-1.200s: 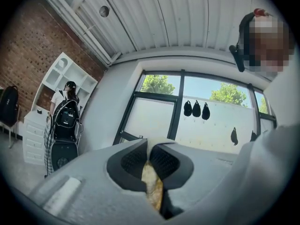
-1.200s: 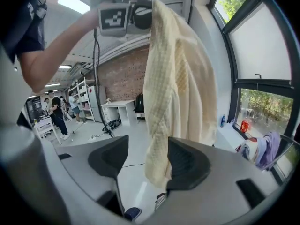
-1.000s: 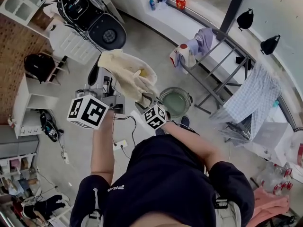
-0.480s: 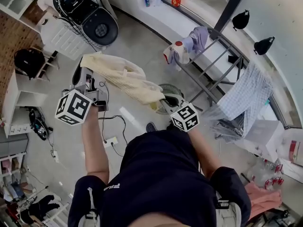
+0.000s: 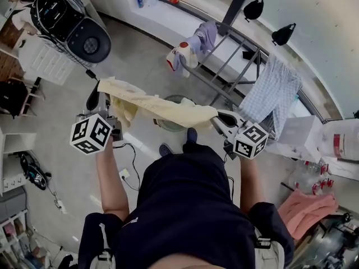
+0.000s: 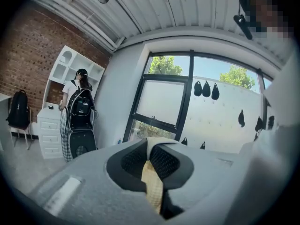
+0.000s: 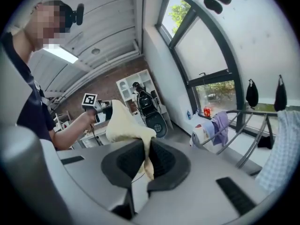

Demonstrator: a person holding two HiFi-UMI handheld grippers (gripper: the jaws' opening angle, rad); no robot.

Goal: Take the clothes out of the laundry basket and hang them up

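**Pale yellow cloth garment (image 5: 162,108) stretched in the air between the two grippers**

Head view: the left gripper (image 5: 102,91) pinches one end of the garment and the right gripper (image 5: 220,116) pinches the other, so the cloth spans the space in front of the person. A loose fold hangs near the left end. A round green laundry basket (image 5: 168,125) stands on the floor (image 5: 134,55) below the garment, partly hidden by it. Beyond is a grey metal drying rack (image 5: 235,66), with a blue-and-white checked garment (image 5: 269,91) draped at its right end and a lavender garment (image 5: 205,35) at its left end.

Left gripper view: the jaws are pressed together on a narrow strip of the yellow cloth, which runs down between the pads.

Right gripper view: the jaws are clamped on a bunched edge of the cloth, which rises away toward the left gripper.
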